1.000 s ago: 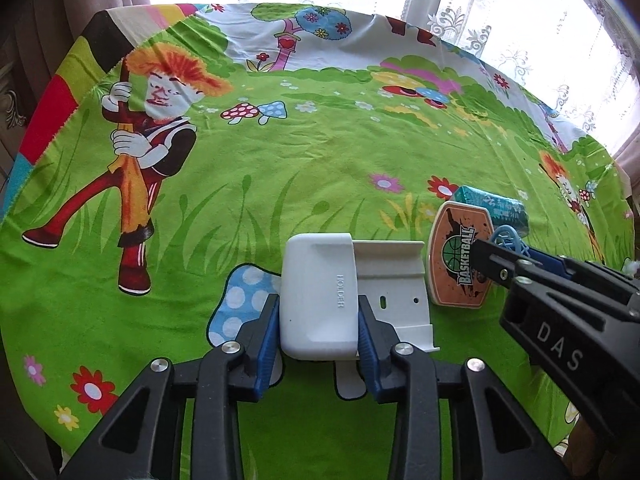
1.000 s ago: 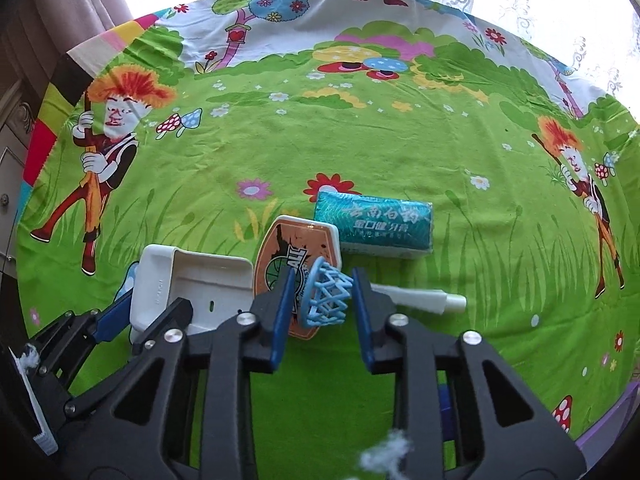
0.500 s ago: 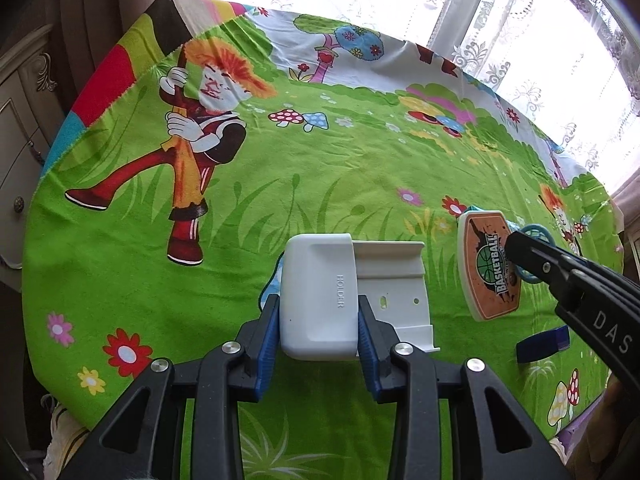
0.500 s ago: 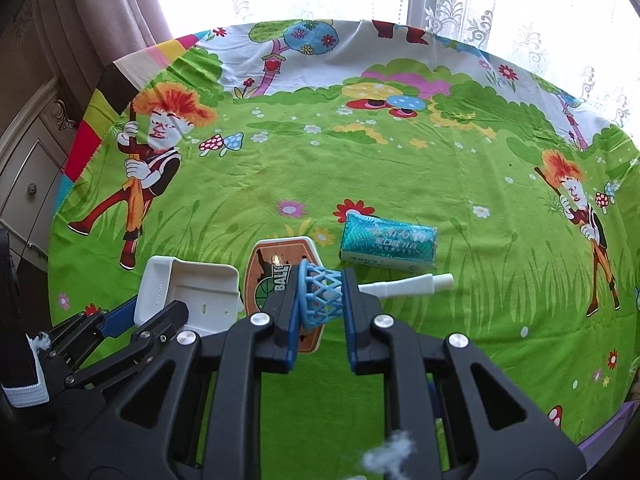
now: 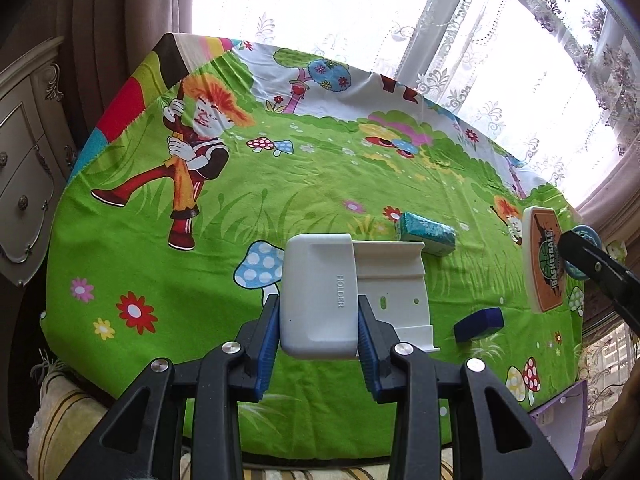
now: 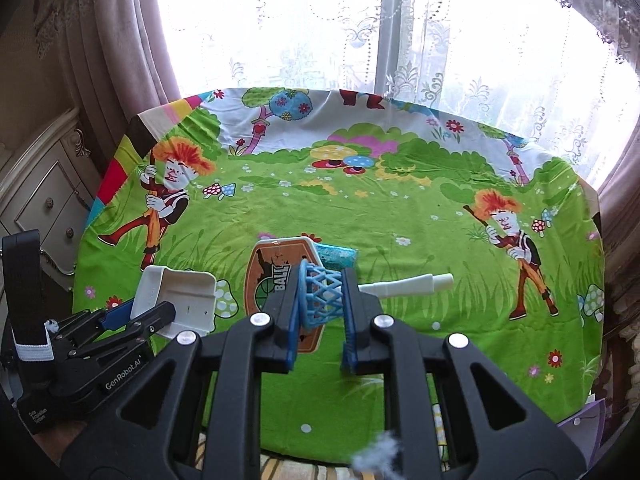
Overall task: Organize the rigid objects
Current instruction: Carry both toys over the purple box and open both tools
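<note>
My left gripper [image 5: 319, 322] is shut on a white plastic holder [image 5: 320, 292] and carries it above the table; it also shows in the right wrist view [image 6: 176, 300]. My right gripper [image 6: 322, 300] is shut on the blue net hoop [image 6: 320, 294] of a toy basketball backboard [image 6: 276, 276] and holds it in the air; the backboard shows at the right of the left wrist view [image 5: 544, 258]. A teal tissue pack [image 5: 426, 236], a dark blue block [image 5: 478, 324] and a white tube [image 6: 408, 286] lie on the table.
The round table carries a green cartoon cloth [image 5: 280, 184]. A cream drawer cabinet [image 5: 24, 176] stands at the left. Lace curtains and a bright window [image 6: 360, 32] are behind. A purple item [image 5: 568, 420] shows at the table's lower right edge.
Both grippers have risen and pulled back from the table with their objects. The backboard is lifted off the cloth. The tissue pack, white tube and blue block stay on the cloth.
</note>
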Demonstrator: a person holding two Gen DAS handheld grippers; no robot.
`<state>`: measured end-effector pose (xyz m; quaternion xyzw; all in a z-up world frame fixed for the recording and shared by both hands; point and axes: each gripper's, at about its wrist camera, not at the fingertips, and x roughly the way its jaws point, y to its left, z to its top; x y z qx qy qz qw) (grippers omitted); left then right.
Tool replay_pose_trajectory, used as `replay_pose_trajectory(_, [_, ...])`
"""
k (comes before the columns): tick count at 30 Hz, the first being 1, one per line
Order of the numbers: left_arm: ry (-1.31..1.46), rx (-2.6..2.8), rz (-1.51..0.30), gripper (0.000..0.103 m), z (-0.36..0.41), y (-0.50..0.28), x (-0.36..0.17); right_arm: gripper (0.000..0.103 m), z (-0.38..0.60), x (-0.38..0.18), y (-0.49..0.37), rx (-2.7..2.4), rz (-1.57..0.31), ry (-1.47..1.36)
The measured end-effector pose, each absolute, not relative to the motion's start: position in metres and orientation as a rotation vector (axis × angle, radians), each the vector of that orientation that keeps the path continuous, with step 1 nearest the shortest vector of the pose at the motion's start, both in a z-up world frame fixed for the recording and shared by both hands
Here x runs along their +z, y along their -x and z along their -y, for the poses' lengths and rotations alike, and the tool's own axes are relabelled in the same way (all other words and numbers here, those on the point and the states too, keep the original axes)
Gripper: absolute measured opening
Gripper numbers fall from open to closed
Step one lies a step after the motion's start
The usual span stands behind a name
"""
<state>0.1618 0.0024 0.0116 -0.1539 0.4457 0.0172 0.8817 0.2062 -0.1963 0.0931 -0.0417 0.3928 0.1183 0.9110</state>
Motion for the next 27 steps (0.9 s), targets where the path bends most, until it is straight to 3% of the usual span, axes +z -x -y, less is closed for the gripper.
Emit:
replay_pose_trajectory(11, [0.262, -0.117, -0.914, 0.037, 0.062, -0.127, 0.032, 0.021, 0.291, 0.096, -0.140, 0.122, -0.803, 0.033])
replay_pose_trajectory(27, [0.141, -0.358, -0.961, 0.037, 0.166, -0.093, 0.038, 0.021, 0.449, 0.049, -0.054, -0.150, -0.923, -0.073])
